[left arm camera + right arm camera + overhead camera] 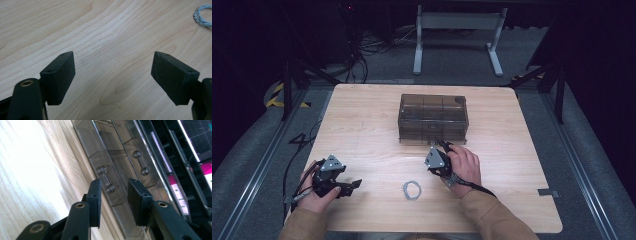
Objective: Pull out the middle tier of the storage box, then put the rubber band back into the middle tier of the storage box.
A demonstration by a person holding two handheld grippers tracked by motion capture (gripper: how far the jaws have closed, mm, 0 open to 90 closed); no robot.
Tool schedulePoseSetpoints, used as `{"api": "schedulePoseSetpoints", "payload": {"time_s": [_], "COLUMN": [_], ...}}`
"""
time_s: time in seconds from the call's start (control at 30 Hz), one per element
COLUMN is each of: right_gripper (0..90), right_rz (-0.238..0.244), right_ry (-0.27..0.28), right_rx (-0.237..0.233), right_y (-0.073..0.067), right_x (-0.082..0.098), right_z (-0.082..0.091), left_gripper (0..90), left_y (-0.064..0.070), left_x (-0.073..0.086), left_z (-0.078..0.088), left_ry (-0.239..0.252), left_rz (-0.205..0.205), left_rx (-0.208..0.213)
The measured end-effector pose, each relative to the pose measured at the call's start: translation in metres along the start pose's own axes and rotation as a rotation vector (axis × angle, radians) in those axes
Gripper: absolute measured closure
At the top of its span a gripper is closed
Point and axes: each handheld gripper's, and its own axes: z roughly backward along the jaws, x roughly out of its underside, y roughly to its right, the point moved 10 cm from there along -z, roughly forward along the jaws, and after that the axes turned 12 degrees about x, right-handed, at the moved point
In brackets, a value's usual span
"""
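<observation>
A small coil of pale grey braided cord [412, 190] lies flat on the light wooden table [362, 125], near its front edge and about midway across. Behind the table, on the grey carpeted floor [452, 65], stands a white metal frame with two feet [458, 30]. Black cables [367, 47] lie tangled on the floor at the back left, and yellow-and-black striped tape [276, 95] marks the floor left of the table.

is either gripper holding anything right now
No. The left gripper is open over bare table; the right gripper is open at the drawer handle of the smoky plastic box.
</observation>
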Motion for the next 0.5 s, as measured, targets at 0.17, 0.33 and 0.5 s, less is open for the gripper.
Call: {"api": "schedulePoseSetpoints", "payload": {"time_s": [0.17,0.33,0.5], "right_gripper": [63.5,62.5,61.6], "right_rz": [-0.032,-0.071,-0.127], "right_ry": [-0.014,-0.024,-0.034], "right_rx": [-0.014,-0.035,-0.082], "right_y": [0.013,0.02,0.025], "right_x": [0.009,0.015,0.02], "right_z": [0.002,0.004,0.005], "left_gripper": [20.6,20.5,20.5], "left_y": [-0.001,0.0,0.0], "left_x": [-0.002,-0.003,-0.003], "left_z": [-0.001,-0.003,-0.003], "left_ry": [-0.005,0.002,0.002], "left_rz": [0.008,0.008,0.005], "left_rx": [0.004,0.007,0.007]}}
